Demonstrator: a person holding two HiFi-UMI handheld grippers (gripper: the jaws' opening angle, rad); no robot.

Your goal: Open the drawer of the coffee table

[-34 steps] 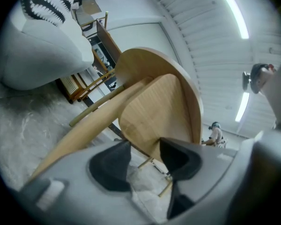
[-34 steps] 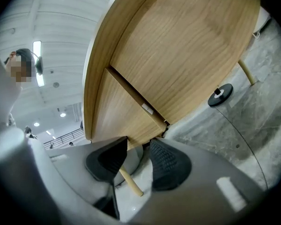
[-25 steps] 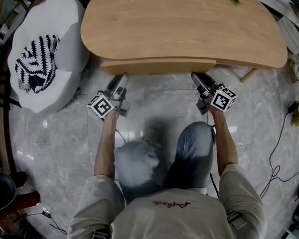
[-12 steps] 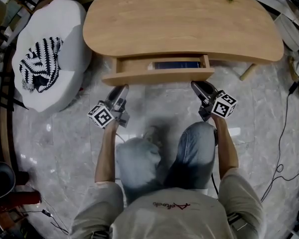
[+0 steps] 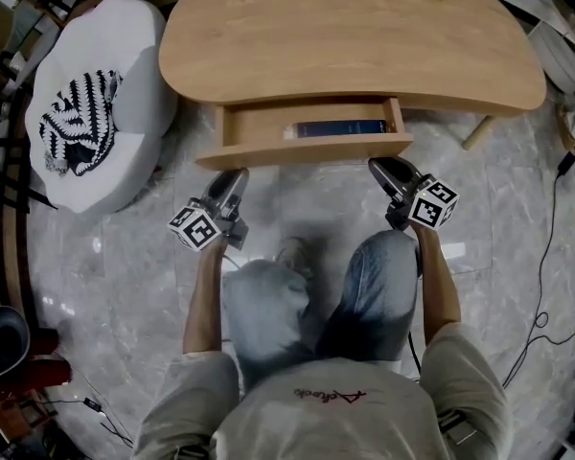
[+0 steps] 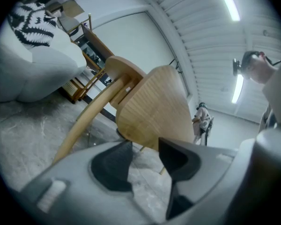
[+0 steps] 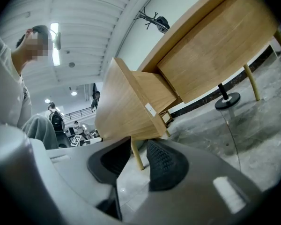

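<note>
The wooden coffee table (image 5: 345, 36) fills the top of the head view. Its drawer (image 5: 259, 123) stands pulled out toward me, with a dark blue book (image 5: 340, 127) lying inside. My left gripper (image 5: 235, 175) sits under the left end of the drawer front (image 5: 302, 149), and my right gripper (image 5: 379, 166) under the right end. In the left gripper view the drawer front (image 6: 154, 107) hangs just above the left gripper (image 6: 143, 146); its jaws are closing, and only floor shows between them. The right gripper (image 7: 139, 142) is open below the drawer front (image 7: 119, 107).
A white pouf (image 5: 125, 75) with a black-and-white patterned cloth (image 5: 72, 123) stands left of the table. A table leg (image 5: 477, 137) angles out at the right, near cables (image 5: 541, 257) on the marble floor. My knees (image 5: 268, 305) are just behind the grippers.
The drawer has slid out from shut toward me, baring the blue book. Both grippers have drawn back with the drawer front.
</note>
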